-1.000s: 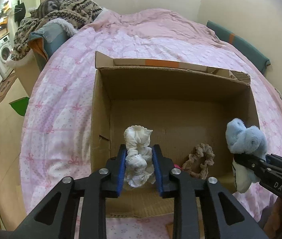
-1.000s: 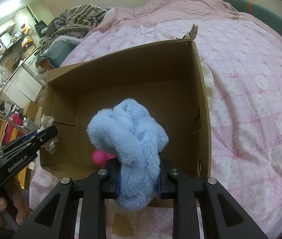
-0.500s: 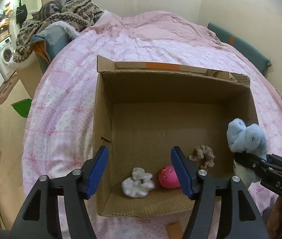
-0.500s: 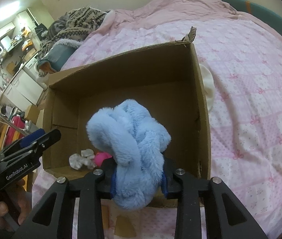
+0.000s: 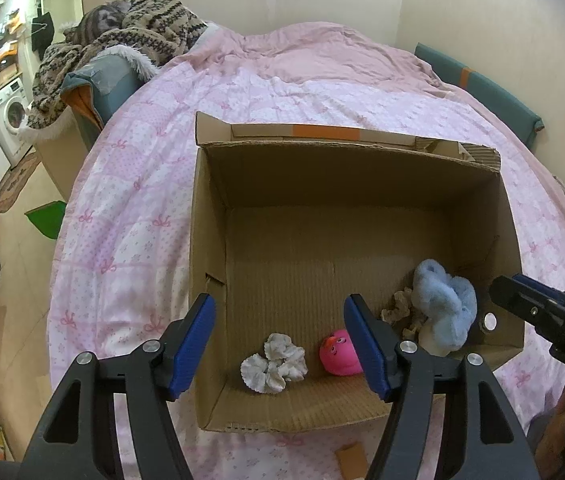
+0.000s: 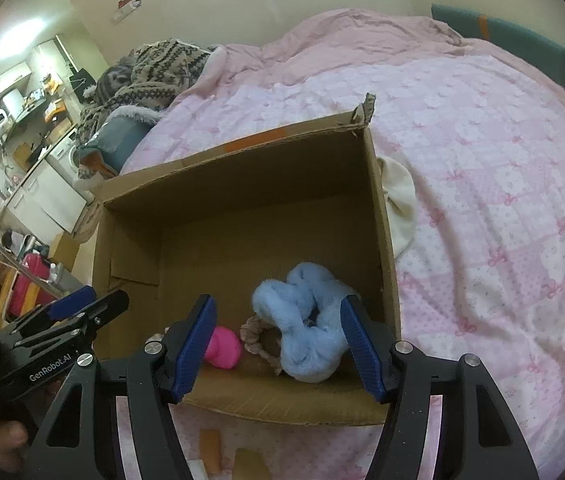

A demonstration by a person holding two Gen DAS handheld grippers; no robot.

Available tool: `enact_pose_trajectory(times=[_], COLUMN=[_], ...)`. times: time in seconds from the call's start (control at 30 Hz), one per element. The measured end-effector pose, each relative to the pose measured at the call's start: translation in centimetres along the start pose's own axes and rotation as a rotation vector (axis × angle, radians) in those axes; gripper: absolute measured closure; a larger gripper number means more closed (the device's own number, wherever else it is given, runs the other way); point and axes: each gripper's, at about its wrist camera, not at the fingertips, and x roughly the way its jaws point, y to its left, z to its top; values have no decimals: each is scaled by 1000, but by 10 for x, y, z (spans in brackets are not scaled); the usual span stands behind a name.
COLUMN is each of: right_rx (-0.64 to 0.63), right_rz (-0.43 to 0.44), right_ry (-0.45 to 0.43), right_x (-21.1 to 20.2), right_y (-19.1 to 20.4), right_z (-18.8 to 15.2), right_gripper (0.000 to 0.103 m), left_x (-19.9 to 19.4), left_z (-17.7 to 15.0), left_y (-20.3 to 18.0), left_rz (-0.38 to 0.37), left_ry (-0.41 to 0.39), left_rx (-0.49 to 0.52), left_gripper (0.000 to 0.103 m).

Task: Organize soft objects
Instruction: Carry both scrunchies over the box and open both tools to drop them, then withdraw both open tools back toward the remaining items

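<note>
An open cardboard box stands on the pink bed. On its floor lie a white scrunchie, a pink round toy, a beige scrunchie and a fluffy blue scrunchie that rests partly on the beige one. My left gripper hangs open above the near left part of the box, with the white scrunchie loose below it. My right gripper is over the near right corner. Its jaws are opening and the blue scrunchie lies free beneath them.
The pink quilt drops to the floor at the left. A patterned knit blanket is heaped at the bed's far left. A cream cloth lies against the box's right wall. Cardboard scraps sit by the near edge.
Both grippers opened. The white scrunchie dropped from the left one onto the box floor by the pink toy. The blue scrunchie fell from the right one into the near right corner.
</note>
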Motion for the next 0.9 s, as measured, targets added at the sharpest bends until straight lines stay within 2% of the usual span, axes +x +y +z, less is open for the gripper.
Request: enact_pose_trajectory(times=[0.5,0.9], right_rx=[-35,-54], right_rz=[-7,-10], right_ry=[5,36], right_x=[-20,-36], right_y=[9,19], right_z=[-12,-44], right_gripper=[35,35], left_x=[-33,-59], left_z=[-10,-38], left_y=[10,22], left_rz=[28,47], left_ry=[-29,-19], left_rx=[-3,-38], left_gripper=[39,39])
